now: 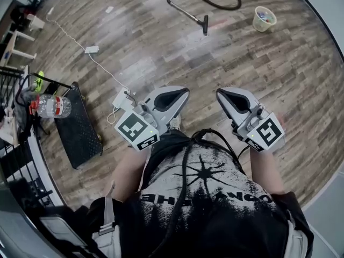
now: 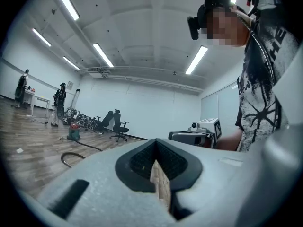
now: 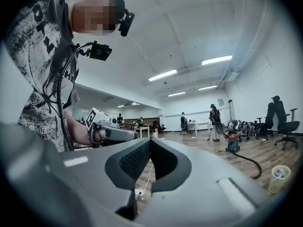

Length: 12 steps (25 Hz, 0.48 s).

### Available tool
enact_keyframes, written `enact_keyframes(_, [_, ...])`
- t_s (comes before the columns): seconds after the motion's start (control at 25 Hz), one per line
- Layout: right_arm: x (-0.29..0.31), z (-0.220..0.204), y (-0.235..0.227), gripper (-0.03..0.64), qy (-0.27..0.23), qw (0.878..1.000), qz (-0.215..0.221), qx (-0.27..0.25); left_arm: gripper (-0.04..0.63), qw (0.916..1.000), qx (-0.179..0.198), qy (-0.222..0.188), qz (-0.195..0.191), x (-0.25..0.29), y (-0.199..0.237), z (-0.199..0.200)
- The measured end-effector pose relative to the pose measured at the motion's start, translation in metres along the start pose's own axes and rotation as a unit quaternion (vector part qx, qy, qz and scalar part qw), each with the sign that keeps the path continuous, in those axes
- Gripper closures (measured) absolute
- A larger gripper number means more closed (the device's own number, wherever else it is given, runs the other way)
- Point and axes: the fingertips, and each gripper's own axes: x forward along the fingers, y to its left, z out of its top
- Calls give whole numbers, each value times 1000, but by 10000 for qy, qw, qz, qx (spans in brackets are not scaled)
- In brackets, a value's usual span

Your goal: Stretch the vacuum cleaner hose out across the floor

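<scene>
From where I stand, the person carries both hand-held grippers level in front of them, well apart from the small pale bucket (image 1: 264, 18). The grey left gripper (image 1: 181, 92) is clenched on nothing, with its jaws together. The grey right gripper (image 1: 221, 93) is pressed closed too, and empty. I'd guess they are closed only because nothing is within reach yet.

The black flexible vacuum cleaner hose (image 1: 207, 3) lies in a loose loop on the wood floor just beside the bucket. Its floor nozzle (image 1: 205, 24) is the end nearest the person, and the hose is bunched, not yet stretched.

The black T-shirt (image 1: 204, 198) has pale lettering, upside down from here and not readable whole. The marker cubes (image 1: 138, 129) show only square patterns.
</scene>
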Motion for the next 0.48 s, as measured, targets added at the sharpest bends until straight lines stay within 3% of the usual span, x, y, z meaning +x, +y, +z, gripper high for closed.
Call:
enact_keyframes(0.24, [58, 1, -18, 609, 189, 9992, -110, -339, 595, 9999, 1, -96, -117, -15, 60, 14])
enact_keyframes(0.48, [123, 12, -39, 609, 30, 9987, -345, -367, 595, 9993, 67, -133, -338, -32, 125, 27])
